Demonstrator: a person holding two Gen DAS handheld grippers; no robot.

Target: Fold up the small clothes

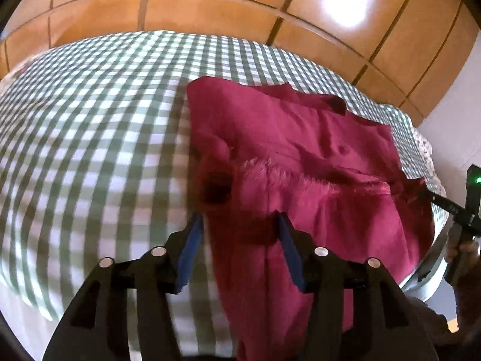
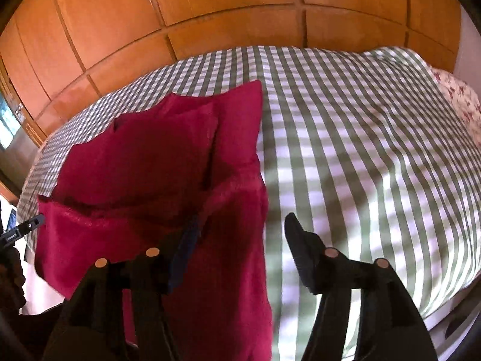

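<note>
Left gripper point(image 1: 239, 219) points down at the bed, jaws apart, blue pads clear of the cloth; a near fold of the red garment point(image 1: 300, 156) lies between the fingers without being pinched. Right gripper point(image 2: 240, 225) likewise stands with jaws apart: its left finger overlaps the garment's near right edge, its right finger is over bare bedcover, and nothing is clamped.

Largest item: the bed, covered by a green-and-white checked bedcover point(image 1: 90, 120). All positions below are given relative to this bedcover.

- Wooden panelled wardrobe point(image 2: 210, 15): beyond the far edge of the bedcover, spanning its width.
- Red garment point(image 2: 150, 162): lying on the bedcover at its near edge, partly folded, with one layer laid over another. Its lower portion hangs past the near edge.
- Floral fabric point(image 2: 460, 99): at the far right corner of the bedcover, in the right wrist view.
- Right gripper as seen from the left wrist view point(image 1: 445, 201): at the near right edge of the bedcover, beside the garment's right corner, held by a hand point(image 1: 463, 252).

No containers are visible.
</note>
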